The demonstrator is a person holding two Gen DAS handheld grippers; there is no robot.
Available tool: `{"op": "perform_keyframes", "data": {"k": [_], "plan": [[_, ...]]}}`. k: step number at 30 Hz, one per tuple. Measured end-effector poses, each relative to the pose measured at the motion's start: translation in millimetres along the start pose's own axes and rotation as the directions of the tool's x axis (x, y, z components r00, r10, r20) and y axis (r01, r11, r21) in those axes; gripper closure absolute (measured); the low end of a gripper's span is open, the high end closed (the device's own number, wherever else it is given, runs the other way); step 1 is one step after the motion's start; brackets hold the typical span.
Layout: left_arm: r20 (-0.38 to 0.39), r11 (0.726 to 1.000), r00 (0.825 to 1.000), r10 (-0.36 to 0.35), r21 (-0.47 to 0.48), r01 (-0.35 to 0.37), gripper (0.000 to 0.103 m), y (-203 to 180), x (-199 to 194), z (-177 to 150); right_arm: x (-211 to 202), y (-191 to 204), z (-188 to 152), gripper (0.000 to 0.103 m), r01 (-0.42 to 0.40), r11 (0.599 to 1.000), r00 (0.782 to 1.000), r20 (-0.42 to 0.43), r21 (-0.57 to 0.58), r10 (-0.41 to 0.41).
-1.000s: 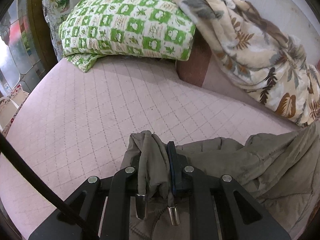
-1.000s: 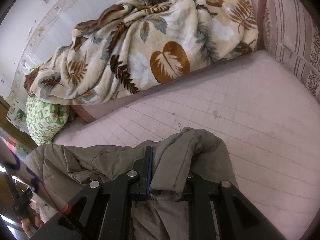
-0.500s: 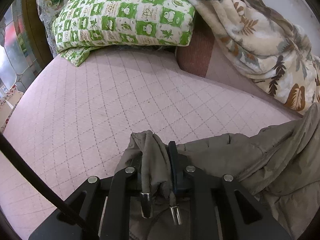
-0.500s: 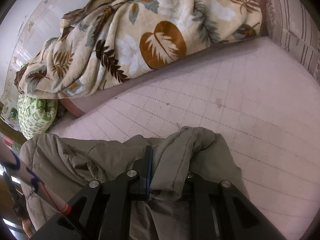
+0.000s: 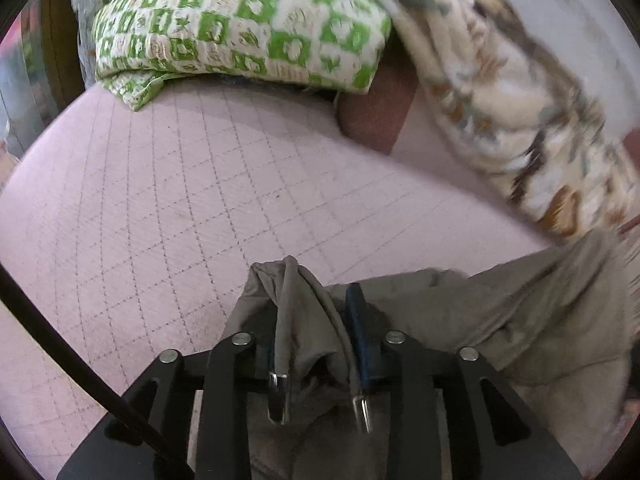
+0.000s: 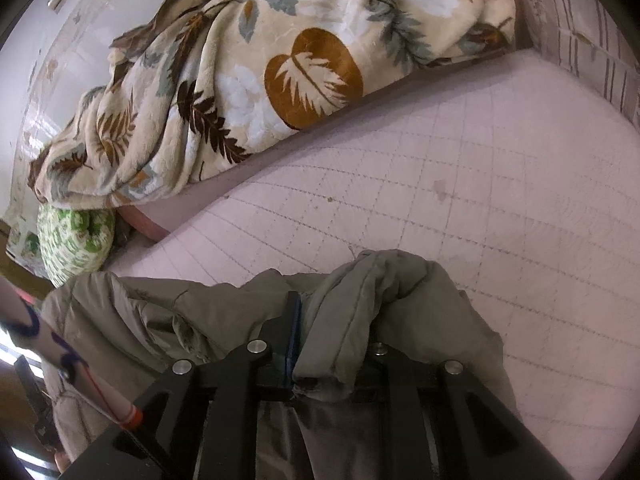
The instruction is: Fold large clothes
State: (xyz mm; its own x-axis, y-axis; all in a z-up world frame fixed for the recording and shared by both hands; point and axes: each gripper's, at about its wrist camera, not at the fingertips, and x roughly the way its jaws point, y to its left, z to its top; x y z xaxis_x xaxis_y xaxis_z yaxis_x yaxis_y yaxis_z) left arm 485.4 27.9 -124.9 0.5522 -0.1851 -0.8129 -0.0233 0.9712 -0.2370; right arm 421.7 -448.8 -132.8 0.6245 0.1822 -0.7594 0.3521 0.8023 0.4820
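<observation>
Left wrist: left gripper (image 5: 314,300) jaws opening, olive jacket (image 5: 460,312) fold slack between them, jacket on pink quilted bed (image 5: 160,208).
Right wrist: right gripper (image 6: 334,312) jaws opening, jacket (image 6: 168,312) bunch still pinched; leaf blanket (image 6: 260,80) behind.

- The jacket (image 6: 192,312) lies on the bed (image 6: 500,184), at its near edge.
- Behind it, a blanket (image 6: 280,80) is heaped.
- A pillow (image 5: 240,24) sits left of the blanket.

text: none legible | pillow (image 5: 240,20) print perhaps lettered, too blurred
</observation>
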Motion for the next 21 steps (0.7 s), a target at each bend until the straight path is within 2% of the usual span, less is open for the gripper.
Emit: {"op": "perform_keyframes", "data": {"k": [2,3,4,5,6,8,10,11,14,16,19,21], "plan": [[0.034,0.997,0.997,-0.063,-0.039,0.064,0.062,9.0,-24.4,6.2,-9.1,0.9,2.3,0.080,-0.008,1.000,1.000,0.010,0.018,0.008],[0.059,0.996,0.995,-0.077,-0.050,0.080,0.049,11.9,-39.4,9.2,-17.0,2.9,4.0,0.073,-0.016,1.000,1.000,0.025,0.023,0.015],[0.100,0.997,0.993,-0.055,-0.054,0.061,0.042,13.4,-57.5,11.7,-25.9,5.6,5.8,0.066,-0.024,0.999,0.999,0.041,0.024,0.023],[0.134,0.998,0.991,-0.028,-0.052,0.035,0.036,13.5,-71.0,13.2,-34.9,8.6,7.1,0.042,-0.027,0.999,0.998,0.062,0.023,0.026],[0.173,0.999,0.985,-0.001,-0.042,0.008,0.036,12.7,-88.4,14.4,-43.9,11.6,7.8,0.019,-0.020,1.000,0.996,0.087,0.020,0.018],[0.202,0.999,0.978,0.052,-0.013,-0.050,0.035,8.0,-114.2,14.1,-68.5,19.7,7.6,0.012,0.030,1.000,0.985,0.170,0.007,-0.031],[0.214,0.990,0.967,0.138,0.010,-0.143,0.035,3.1,-136.9,8.1,-89.5,29.8,7.5,0.012,0.056,0.998,0.978,0.201,-0.026,-0.050],[0.217,0.987,0.964,0.153,0.015,-0.160,0.034,1.7,-144.1,3.4,-99.7,36.5,6.2,0.012,0.078,0.996,0.976,0.209,-0.046,-0.066],[0.207,0.987,0.967,0.148,0.029,-0.157,0.030,3.5,-162.8,-20.4,-133.3,69.4,-6.4,0.013,0.143,0.977,0.961,0.259,-0.156,-0.100],[0.196,0.989,0.971,0.138,0.025,-0.145,0.030,6.6,-168.2,-41.1,-146.7,94.2,-18.5,0.019,0.152,0.961,0.960,0.266,-0.231,-0.088],[0.171,0.990,0.976,0.135,0.023,-0.141,0.030,9.8,-166.0,-69.0,-150.8,138.3,-38.5,0.039,0.155,0.926,0.965,0.253,-0.345,-0.067],[0.151,0.990,0.980,0.133,0.031,-0.139,0.030,9.8,-158.9,-82.5,-144.1,165.2,-51.6,0.056,0.148,0.901,0.971,0.235,-0.407,-0.053]]}}
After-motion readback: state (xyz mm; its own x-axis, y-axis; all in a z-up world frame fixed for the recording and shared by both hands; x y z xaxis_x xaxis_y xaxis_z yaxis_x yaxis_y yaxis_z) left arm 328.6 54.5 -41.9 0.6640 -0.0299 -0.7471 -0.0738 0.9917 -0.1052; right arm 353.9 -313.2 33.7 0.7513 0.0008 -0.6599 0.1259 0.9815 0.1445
